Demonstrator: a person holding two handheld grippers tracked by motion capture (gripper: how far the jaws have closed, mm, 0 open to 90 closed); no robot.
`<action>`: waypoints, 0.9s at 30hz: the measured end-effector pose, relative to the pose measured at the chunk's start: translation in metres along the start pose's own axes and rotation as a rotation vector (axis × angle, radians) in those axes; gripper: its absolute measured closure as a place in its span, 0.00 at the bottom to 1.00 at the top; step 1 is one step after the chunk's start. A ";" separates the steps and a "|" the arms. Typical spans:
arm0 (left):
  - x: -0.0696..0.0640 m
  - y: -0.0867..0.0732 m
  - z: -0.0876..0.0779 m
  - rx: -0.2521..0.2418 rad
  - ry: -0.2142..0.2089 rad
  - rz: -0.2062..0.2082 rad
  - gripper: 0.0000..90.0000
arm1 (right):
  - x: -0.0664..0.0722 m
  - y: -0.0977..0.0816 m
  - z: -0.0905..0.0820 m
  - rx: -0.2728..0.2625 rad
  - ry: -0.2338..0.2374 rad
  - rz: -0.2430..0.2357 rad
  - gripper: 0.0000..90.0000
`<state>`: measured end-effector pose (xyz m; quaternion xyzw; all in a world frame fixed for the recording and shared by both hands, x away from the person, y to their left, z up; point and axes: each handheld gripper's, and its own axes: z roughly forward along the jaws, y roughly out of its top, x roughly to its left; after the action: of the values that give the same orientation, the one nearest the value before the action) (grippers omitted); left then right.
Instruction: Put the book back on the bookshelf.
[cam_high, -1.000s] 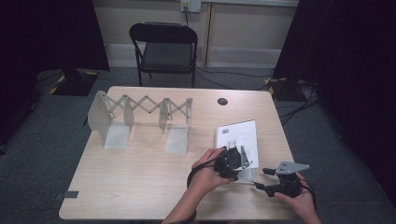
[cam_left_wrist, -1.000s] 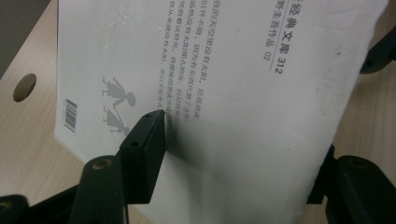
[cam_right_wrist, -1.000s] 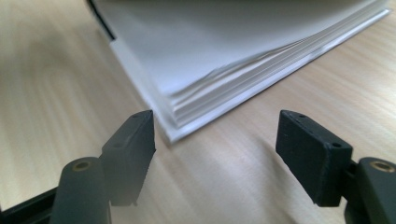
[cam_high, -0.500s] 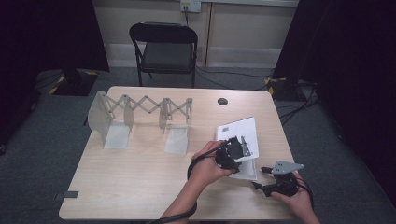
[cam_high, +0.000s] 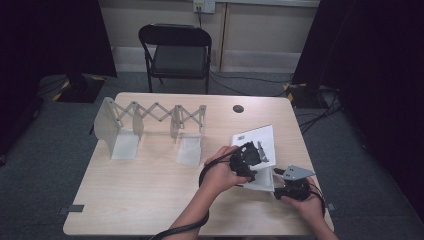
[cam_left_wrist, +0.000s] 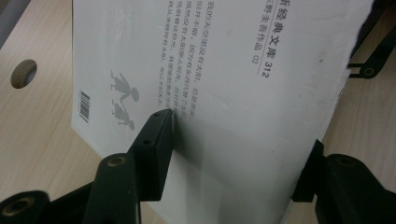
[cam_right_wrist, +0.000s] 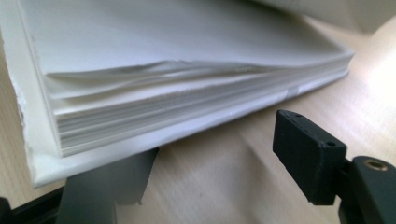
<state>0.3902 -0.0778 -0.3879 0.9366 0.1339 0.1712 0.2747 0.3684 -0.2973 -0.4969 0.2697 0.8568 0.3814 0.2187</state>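
Two grippers at white book (cam_high: 256, 145), left fingers (cam_left_wrist: 154, 140) clamping its cover, right fingers (cam_right_wrist: 308, 158) released beside its page edge

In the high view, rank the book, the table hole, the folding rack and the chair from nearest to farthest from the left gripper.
1. Book: held in the left gripper, table's right side.
2. Table hole: just beyond the book, near the far edge.
3. Folding rack: left half of the table.
4. Chair: on the floor beyond the table.

The book's white cover (cam_left_wrist: 261, 93) has columns of Chinese print, plus "312" and "02" along one line. There's a barcode (cam_left_wrist: 84, 106) near its corner, digits too tiny to read
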 end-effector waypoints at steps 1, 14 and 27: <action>0.000 0.000 -0.001 -0.001 0.004 -0.003 0.50 | 0.001 0.001 0.000 -0.014 -0.002 -0.012 0.36; -0.014 0.003 -0.010 0.031 -0.030 0.020 0.46 | 0.026 0.021 -0.020 -0.101 -0.037 -0.412 0.46; -0.004 -0.034 -0.023 -0.138 -0.078 -0.061 0.37 | 0.024 0.033 -0.024 -0.072 -0.012 -0.450 0.55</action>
<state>0.3719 -0.0410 -0.3893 0.9169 0.1396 0.1349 0.3487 0.3455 -0.2765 -0.4605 0.0660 0.8799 0.3515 0.3128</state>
